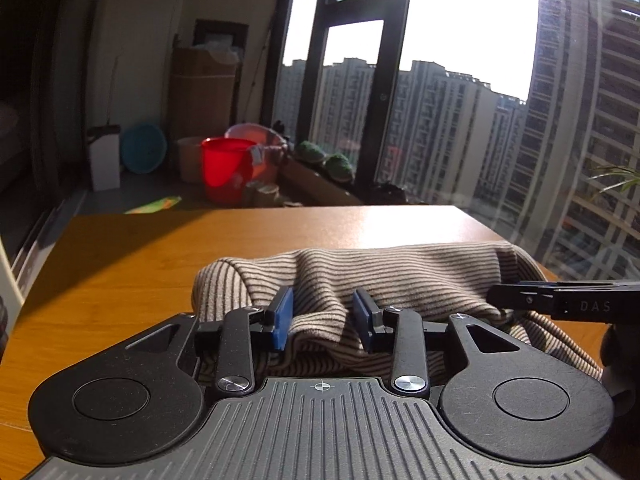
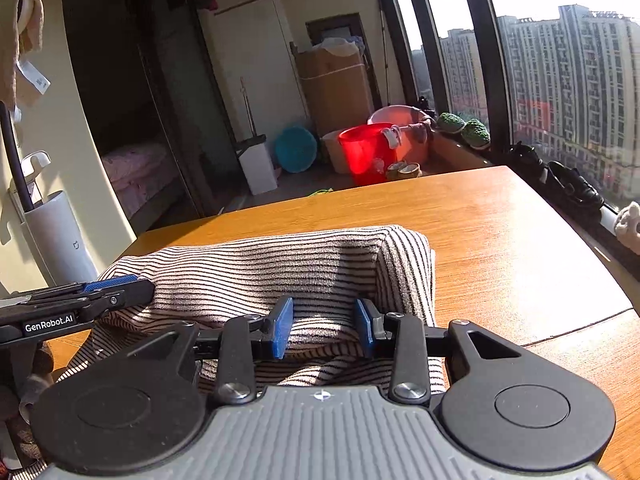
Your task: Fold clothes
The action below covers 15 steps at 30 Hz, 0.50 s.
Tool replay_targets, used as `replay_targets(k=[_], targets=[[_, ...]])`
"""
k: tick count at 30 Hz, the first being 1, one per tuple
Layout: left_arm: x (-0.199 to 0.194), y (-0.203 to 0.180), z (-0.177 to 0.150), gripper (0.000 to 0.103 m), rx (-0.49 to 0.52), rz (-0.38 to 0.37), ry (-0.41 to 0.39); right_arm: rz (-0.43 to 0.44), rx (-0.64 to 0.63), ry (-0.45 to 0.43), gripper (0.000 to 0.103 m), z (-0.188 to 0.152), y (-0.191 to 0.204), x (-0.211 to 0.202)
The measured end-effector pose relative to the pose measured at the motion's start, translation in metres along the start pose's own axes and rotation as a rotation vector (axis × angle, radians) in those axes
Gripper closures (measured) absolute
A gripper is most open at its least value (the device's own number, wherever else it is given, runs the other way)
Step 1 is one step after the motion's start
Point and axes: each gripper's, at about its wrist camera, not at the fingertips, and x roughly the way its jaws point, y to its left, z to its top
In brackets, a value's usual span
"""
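**Both claws pinching a soft striped garment**

The striped garment [image 1: 360, 276] is lying bunched at lower centre on the tabletop [image 1: 120, 264]. The left claw [image 1: 324, 320] and right claw [image 2: 324, 326] are each gripping a fabric ridge, apparently firmly. Being soft, light and limp, it is best held at edges.

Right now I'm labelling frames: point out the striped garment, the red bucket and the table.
striped garment [image 1: 400, 272], left wrist view, bunched middle.
red bucket [image 2: 366, 152], right wrist view, front wall.
table [image 2: 500, 240], right wrist view, bare top.
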Motion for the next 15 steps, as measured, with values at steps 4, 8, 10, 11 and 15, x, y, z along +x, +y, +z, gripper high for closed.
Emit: replay_targets(k=[4,8,10,11,15], targets=[[-0.006,-0.008,-0.001,0.041,0.001,-0.037,0.002,0.008,0.017,-0.008,0.068,-0.001,-0.003,-0.002],[-0.024,-0.018,0.011,0.027,-0.057,-0.063,-0.062,0.008,0.011,-0.011,0.066,-0.001,-0.003,-0.002],[-0.037,-0.021,0.021,0.026,-0.075,-0.081,-0.126,0.011,0.003,-0.011,0.063,-0.001,-0.002,-0.001],[-0.041,-0.023,0.023,0.026,-0.083,-0.097,-0.149,0.011,0.001,-0.011,0.062,-0.001,-0.002,-0.001],[-0.033,-0.024,0.019,0.022,-0.073,-0.116,-0.137,0.010,0.000,-0.012,0.062,0.000,-0.001,0.000]])
